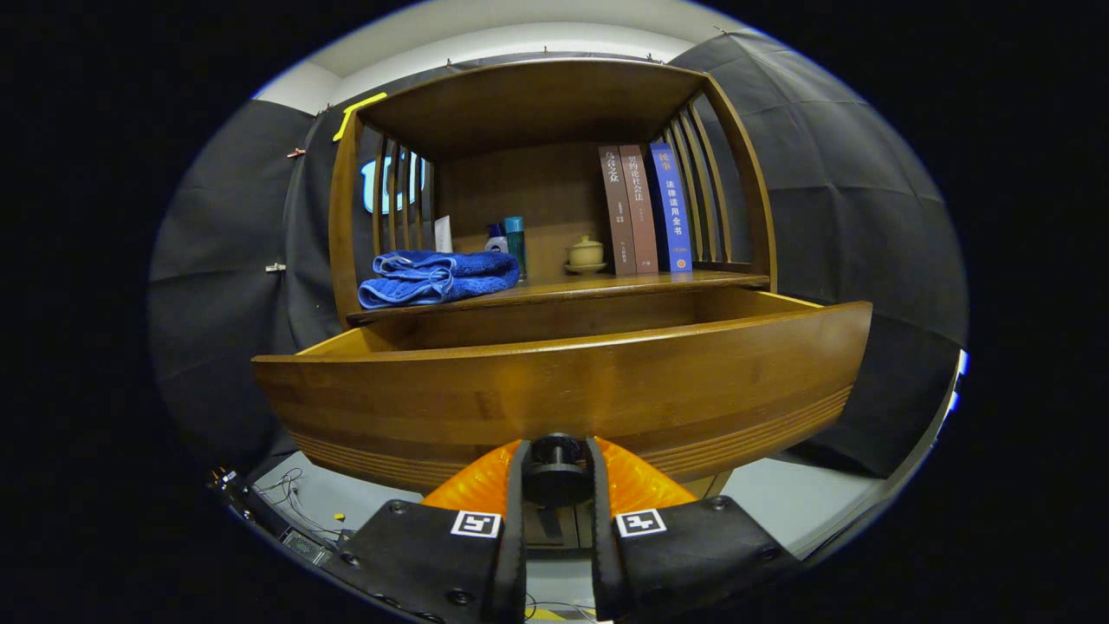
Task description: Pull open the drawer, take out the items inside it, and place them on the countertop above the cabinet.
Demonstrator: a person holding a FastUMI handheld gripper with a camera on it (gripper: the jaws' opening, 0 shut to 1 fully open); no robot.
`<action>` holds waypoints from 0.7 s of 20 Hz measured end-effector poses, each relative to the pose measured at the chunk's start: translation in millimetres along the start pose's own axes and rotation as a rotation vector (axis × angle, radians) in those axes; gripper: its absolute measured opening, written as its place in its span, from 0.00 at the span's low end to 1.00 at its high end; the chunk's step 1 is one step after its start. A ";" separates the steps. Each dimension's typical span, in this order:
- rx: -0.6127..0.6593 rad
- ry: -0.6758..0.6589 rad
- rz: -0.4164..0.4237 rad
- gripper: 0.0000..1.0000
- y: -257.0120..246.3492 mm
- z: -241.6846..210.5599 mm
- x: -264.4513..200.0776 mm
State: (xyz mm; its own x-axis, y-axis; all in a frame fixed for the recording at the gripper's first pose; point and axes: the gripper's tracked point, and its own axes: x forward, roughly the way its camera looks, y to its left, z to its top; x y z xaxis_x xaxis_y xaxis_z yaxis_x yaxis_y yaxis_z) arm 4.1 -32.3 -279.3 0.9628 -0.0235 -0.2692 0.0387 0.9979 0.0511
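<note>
**Drawer out, knob in the grip**

Here the gripper (pixel 556 468) has its jaws closed on the dark knob (pixel 555 461), low centre, under the drawer (pixel 563 381) front. Pull straight back and level — no twisting. Blue towel (pixel 437 276) lies on the counter (pixel 641 282), mid-left.

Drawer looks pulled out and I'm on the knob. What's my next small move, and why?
Probably let go of the knob: open the gripper, ease back, then lift to look into the drawer. The drawer stands well out from under the countertop, and both fingers press on the dark knob at its front. From this low angle the drawer's inside is hidden.
</note>
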 end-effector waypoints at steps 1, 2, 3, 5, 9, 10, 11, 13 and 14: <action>-0.015 -0.020 0.004 0.34 0.3 2.6 -2.1; -0.027 -0.014 0.002 0.34 0.2 1.5 -0.4; -0.035 -0.022 0.000 0.34 0.1 0.9 -1.6; -0.053 -0.026 -0.001 0.34 0.7 1.1 -0.8; -0.094 -0.027 0.009 0.43 2.8 -0.7 -1.3; -0.109 -0.033 0.017 0.46 3.7 2.8 -4.3; -0.124 -0.034 0.023 0.49 3.1 3.8 -5.1; -0.148 -0.034 0.025 0.83 -0.8 4.9 -11.8; -0.149 -0.039 0.025 1.00 -2.3 14.3 -20.0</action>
State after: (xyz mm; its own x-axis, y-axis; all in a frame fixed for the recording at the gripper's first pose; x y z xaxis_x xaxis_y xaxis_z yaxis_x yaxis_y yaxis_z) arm -11.4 -35.0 -260.2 0.9729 0.0024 -0.2314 -0.0230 0.9960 -0.0863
